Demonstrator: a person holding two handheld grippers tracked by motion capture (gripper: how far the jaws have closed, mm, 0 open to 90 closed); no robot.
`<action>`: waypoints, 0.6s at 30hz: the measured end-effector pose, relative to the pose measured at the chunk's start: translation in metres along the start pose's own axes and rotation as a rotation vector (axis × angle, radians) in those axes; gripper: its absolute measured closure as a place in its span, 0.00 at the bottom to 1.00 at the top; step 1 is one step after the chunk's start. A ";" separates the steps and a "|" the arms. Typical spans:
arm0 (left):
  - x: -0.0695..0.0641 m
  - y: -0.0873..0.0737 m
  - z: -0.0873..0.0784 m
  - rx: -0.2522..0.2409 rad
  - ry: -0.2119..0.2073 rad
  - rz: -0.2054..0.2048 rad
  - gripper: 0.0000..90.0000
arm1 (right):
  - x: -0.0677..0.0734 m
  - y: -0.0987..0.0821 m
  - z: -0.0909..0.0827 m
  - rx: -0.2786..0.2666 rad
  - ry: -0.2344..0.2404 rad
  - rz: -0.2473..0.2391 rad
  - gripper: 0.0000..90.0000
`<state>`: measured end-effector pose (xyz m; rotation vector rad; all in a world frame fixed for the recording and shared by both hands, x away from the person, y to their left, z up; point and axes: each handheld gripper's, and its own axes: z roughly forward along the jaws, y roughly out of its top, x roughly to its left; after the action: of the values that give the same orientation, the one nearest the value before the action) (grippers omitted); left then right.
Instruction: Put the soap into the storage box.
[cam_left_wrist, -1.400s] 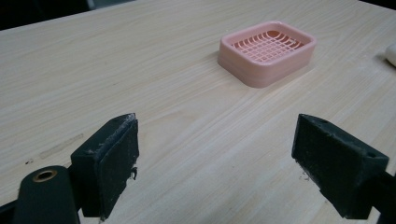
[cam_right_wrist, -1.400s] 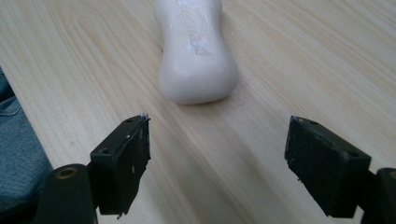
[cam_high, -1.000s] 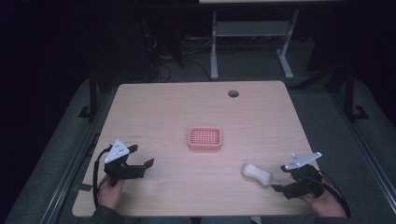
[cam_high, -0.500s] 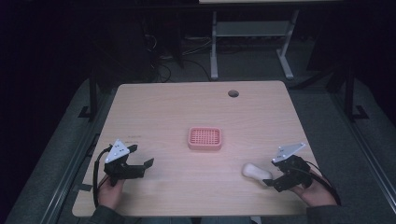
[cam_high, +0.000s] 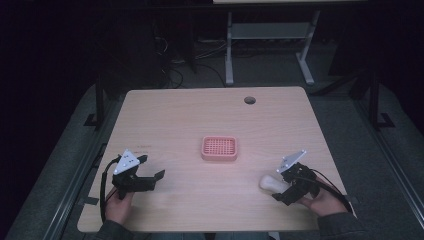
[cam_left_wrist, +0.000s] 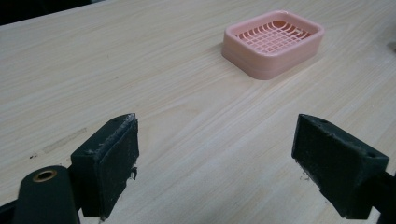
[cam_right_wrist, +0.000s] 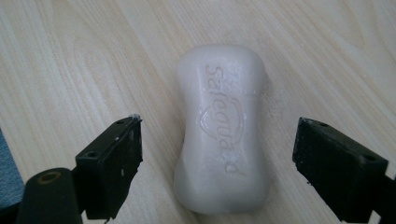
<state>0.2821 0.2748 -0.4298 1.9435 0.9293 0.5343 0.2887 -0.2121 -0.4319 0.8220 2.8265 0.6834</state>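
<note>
The right hand-held gripper (cam_right_wrist: 217, 163) is standing wide around the soap bar (cam_right_wrist: 222, 126), untouched. Judged rigid, slippery: clamp its narrow waist.

The left gripper (cam_high: 156, 176) rests low in the left hand (cam_high: 118, 207) with its jaws wide apart, while the right gripper (cam_high: 276, 189), held in the right hand (cam_high: 324, 204), points left, its jaws having just been opening, spread wide with nothing pressed between the pads (cam_right_wrist: 112, 165).
</note>
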 end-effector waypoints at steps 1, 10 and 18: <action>0.000 0.000 0.000 0.000 0.000 0.000 0.16 | 0.000 0.001 0.001 0.004 -0.001 -0.009 0.17; 0.000 0.000 0.001 0.008 0.000 0.003 0.16 | 0.000 0.011 0.012 0.074 -0.015 -0.047 0.30; 0.000 -0.001 0.002 0.007 0.009 0.001 0.16 | -0.001 0.016 0.017 0.114 -0.018 -0.068 0.44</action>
<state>0.2831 0.2740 -0.4314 1.9494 0.9372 0.5415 0.3008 -0.1939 -0.4402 0.7404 2.8842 0.5070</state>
